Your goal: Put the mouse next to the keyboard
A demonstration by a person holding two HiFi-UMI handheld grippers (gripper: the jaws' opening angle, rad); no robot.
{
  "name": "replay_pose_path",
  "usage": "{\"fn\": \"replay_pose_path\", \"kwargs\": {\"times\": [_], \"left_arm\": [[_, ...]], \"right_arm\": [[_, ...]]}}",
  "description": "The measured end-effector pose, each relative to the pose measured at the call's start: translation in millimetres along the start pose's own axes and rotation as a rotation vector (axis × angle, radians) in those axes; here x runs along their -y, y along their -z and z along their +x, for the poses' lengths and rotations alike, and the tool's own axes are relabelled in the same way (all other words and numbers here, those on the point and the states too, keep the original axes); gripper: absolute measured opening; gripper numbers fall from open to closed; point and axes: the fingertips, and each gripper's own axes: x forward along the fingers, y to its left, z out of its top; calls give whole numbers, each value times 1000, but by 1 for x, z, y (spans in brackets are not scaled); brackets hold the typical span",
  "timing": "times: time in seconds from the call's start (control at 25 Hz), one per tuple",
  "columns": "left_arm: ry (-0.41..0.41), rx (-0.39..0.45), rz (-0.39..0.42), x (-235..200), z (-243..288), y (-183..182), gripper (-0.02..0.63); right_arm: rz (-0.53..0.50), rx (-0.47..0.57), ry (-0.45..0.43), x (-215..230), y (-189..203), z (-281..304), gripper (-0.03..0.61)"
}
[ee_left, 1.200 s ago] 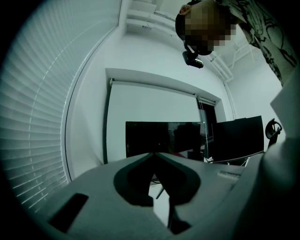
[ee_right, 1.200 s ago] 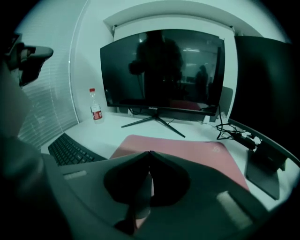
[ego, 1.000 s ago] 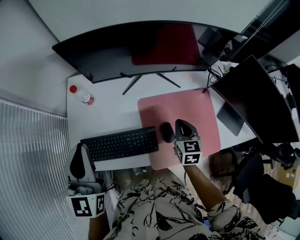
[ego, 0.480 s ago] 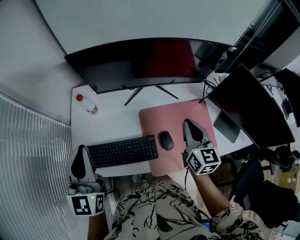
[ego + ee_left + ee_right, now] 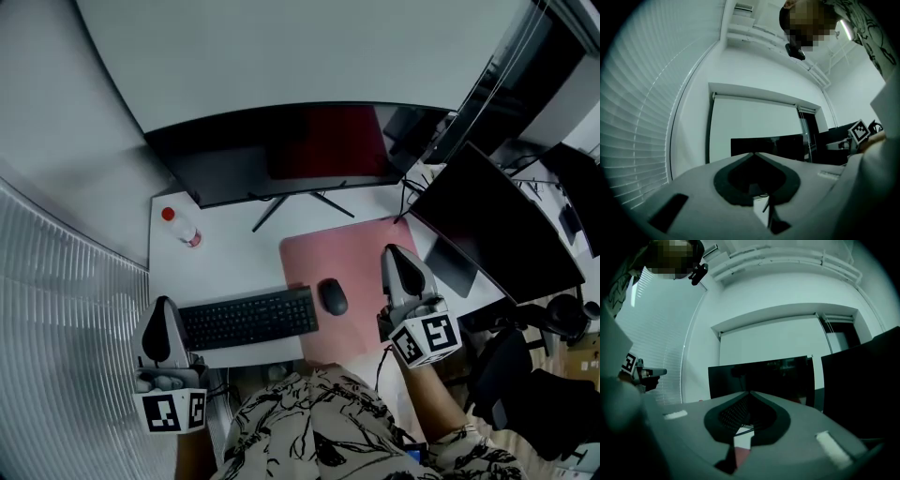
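In the head view a black mouse (image 5: 332, 296) lies on the left part of a pink mat (image 5: 366, 253), just right of the black keyboard (image 5: 248, 319). My right gripper (image 5: 403, 265) is shut and empty, held up over the mat's right edge, apart from the mouse. My left gripper (image 5: 165, 335) hangs shut and empty off the desk's front left corner, left of the keyboard. In the gripper views both pairs of jaws, the left gripper (image 5: 753, 154) and the right gripper (image 5: 750, 393), meet at their tips and point toward the monitors.
A wide curved monitor (image 5: 291, 150) stands at the back of the white desk (image 5: 225, 258). A second dark monitor (image 5: 492, 225) stands at the right. A small bottle with a red cap (image 5: 180, 225) lies at the back left. Cables and an office chair (image 5: 534, 394) crowd the right side.
My right gripper has drawn away from the mouse, moving right and up. The mouse stays beside the keyboard. The left gripper has kept its place. The head view has tilted upward.
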Motion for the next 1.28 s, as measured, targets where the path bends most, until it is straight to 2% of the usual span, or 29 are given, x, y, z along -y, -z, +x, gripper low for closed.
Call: {"fn": "replay_pose_path", "kwargs": {"times": [0.56, 0.72, 1.0, 1.28], "left_arm": [[-44, 48, 30, -21, -6, -21, -3], [-43, 44, 42, -26, -5, -17, -3], [-66, 27, 43, -33, -7, -8, -3], [-81, -7, 30, -33, -7, 11, -3]], "right_arm": [[-65, 100, 59, 12, -50, -33, 6], [-92, 125, 67, 15, -56, -38, 6], [-111, 143, 97, 31, -59, -45, 6], [-115, 128, 141, 53, -38, -47, 6]]}}
